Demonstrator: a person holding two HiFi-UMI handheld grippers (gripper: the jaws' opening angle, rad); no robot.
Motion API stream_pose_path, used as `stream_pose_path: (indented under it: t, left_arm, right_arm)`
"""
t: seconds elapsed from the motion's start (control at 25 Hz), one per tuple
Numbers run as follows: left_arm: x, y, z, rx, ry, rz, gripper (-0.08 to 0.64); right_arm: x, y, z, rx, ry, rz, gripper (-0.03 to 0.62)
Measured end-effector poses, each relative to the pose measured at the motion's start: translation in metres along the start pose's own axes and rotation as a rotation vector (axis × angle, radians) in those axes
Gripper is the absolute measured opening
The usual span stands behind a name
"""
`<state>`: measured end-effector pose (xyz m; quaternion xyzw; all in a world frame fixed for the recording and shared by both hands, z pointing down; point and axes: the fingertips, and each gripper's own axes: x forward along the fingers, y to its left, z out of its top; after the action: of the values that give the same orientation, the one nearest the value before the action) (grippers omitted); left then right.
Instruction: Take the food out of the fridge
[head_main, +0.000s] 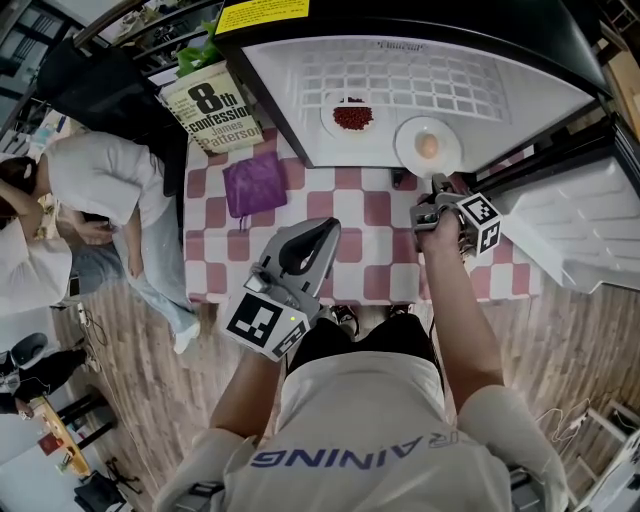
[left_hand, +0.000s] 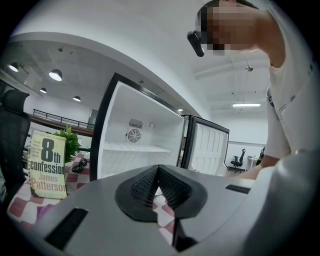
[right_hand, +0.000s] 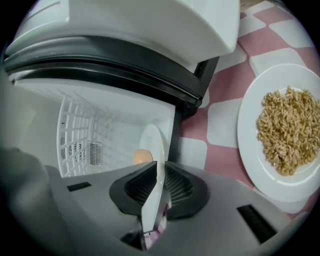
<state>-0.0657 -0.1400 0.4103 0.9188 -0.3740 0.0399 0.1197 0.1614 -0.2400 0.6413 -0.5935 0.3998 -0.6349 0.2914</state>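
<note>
The right gripper has its jaws clamped on the near rim of a white plate at the front edge of the open fridge. Its own view shows that plate only edge-on, half hiding a pale orange round food too blurred to name. 1 more plate of dark red food sits deeper inside, while the left gripper hangs over the checked table, jaws together on nothing.
</note>
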Motion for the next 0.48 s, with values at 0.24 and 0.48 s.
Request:
stream_pose_path:
  t: [0.24, 0.48]
  left_arm:
    - [-0.004, -0.001, -0.001, 0.008, 0.009, 0.008, 0.006]
    - [-0.006, -0.002, -0.003, 0.011, 0.013, 0.022, 0.006]
  right_arm:
    - [0.013, 0.000, -0.003, 0.059, 0.043, 0.070, 0.094]
    - [0.021, -0.002, 0.002, 0.066, 0.048, 0.071, 0.050]
